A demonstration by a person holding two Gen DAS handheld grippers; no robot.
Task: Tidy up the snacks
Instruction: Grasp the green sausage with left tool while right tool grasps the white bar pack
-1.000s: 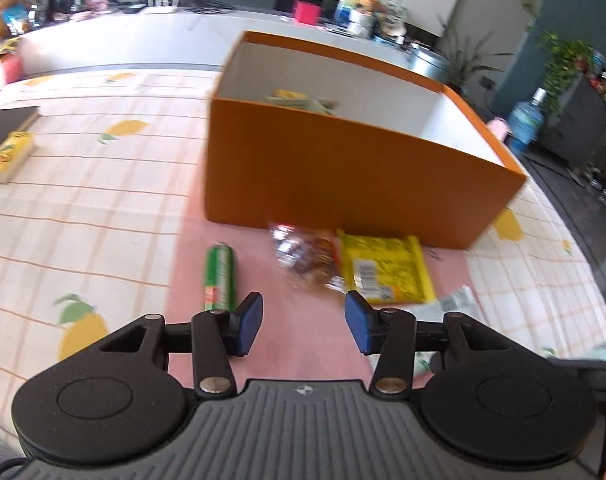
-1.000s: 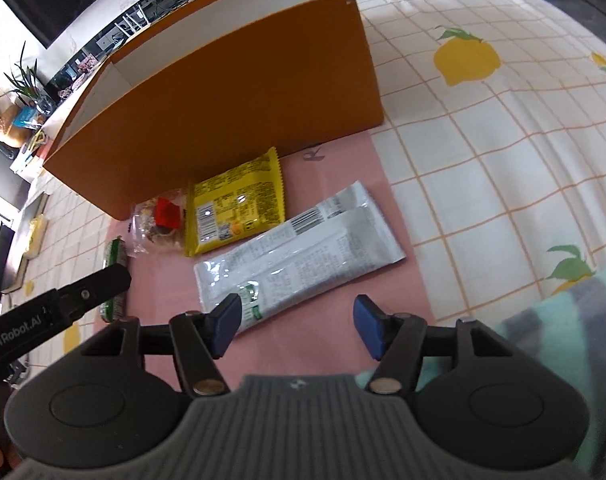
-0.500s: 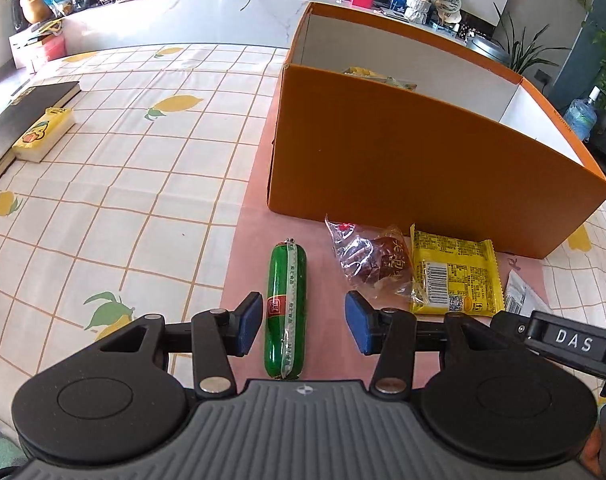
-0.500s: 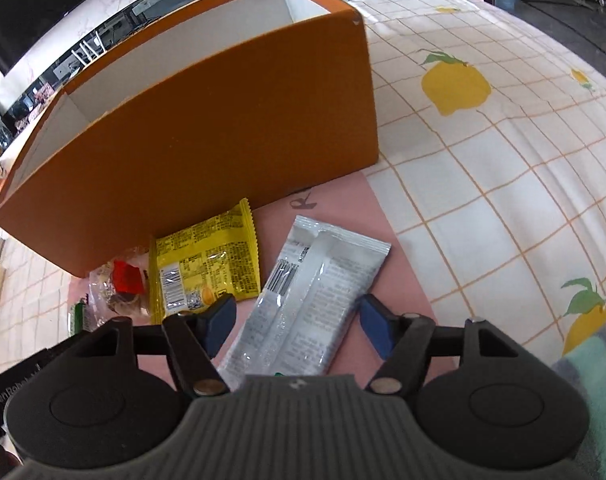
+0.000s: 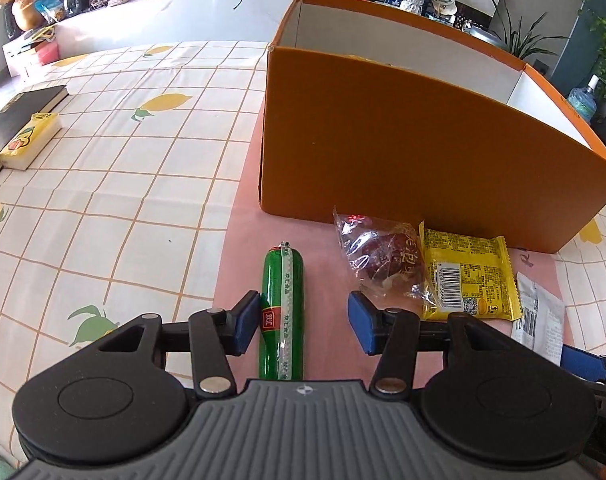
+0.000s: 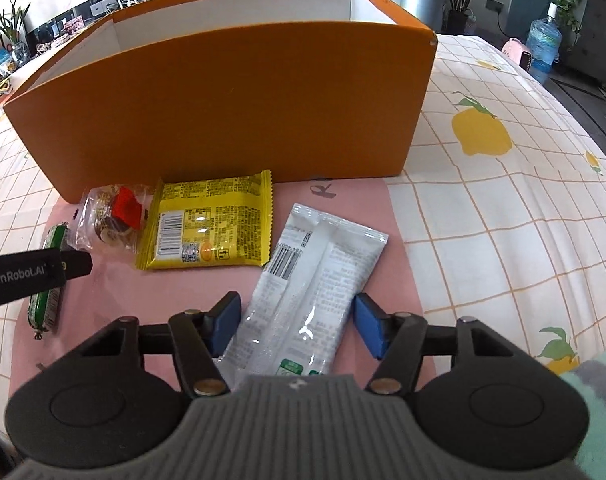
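Jaws of left gripper (image 5: 303, 322) spread and opening, straddling the lower half of the green sausage stick (image 5: 282, 312), near pad close against its side, far pad well clear, so no pinch yet. Jaws of right gripper (image 6: 297, 326) also apart but closing, astride the white foil packet (image 6: 311, 284), neither pad visibly pressing. Both snacks lying flat on the pink mat (image 6: 331, 208) on the table, in front of the orange box (image 6: 223, 116). Sausage stick: probably firm, rounded, slick-skinned and light, likely to roll or squirt out of a pinch (best taken across the middle, square to its length, away from the clipped end). White foil packet: thin, floppy, slippery, likely to buckle between the pads rather than resist; better gripped across its narrow width near the middle seam. Between the two, a clear-wrapped cake (image 5: 383, 258) and a yellow snack packet (image 5: 465, 274), just touching or overlapping at their edges, both soft and crinkly by the look. Orange box open-topped, white inside, tall stiff wall facing both cameras; only a sliver of something yellowish peeping over the rim in the left wrist view, rest of the contents hidden, floor of the box out of sight in both views.
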